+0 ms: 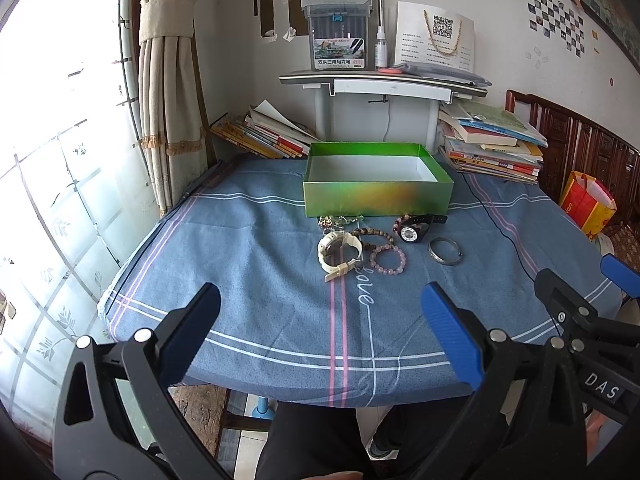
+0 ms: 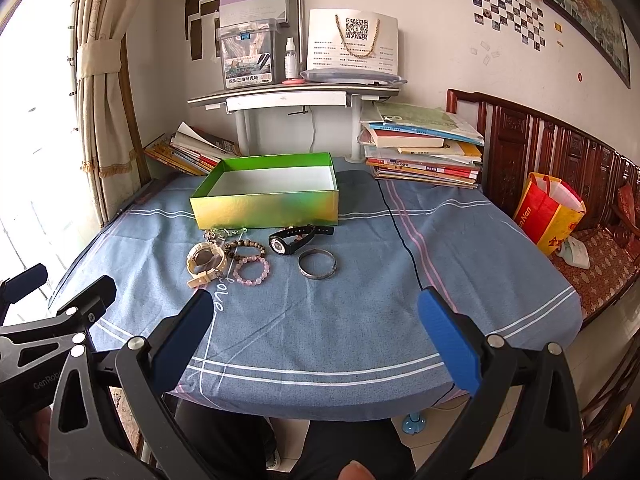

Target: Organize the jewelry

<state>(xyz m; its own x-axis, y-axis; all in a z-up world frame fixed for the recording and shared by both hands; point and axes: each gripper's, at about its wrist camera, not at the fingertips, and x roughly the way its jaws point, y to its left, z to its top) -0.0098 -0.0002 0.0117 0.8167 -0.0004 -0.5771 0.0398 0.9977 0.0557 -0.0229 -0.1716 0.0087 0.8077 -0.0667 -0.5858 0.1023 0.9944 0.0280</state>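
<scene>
Both the left gripper (image 1: pixel 320 332) and right gripper (image 2: pixel 316 336) hover with jaws spread and empty, well short of the jewelry (image 1: pixel 384 240) clustered ahead on the surface (image 1: pixel 240 248), just before the open green box (image 1: pixel 376 190), presumably its destination.

Reading the room now: "love" runs in white script across the blue cloth (image 1: pixel 366 288). "DAS" shows in white letters on the right gripper (image 1: pixel 572 280) body, "GenRob", cut off, on the left gripper (image 2: pixel 72 292) frame. The marker box (image 1: pixel 339 46) carries "双头三角马克笔". The red-and-yellow bag (image 2: pixel 546 216) shows "nNan". A QR code sits on the white paper bag (image 2: pixel 354 40); its small print is illegible.
</scene>
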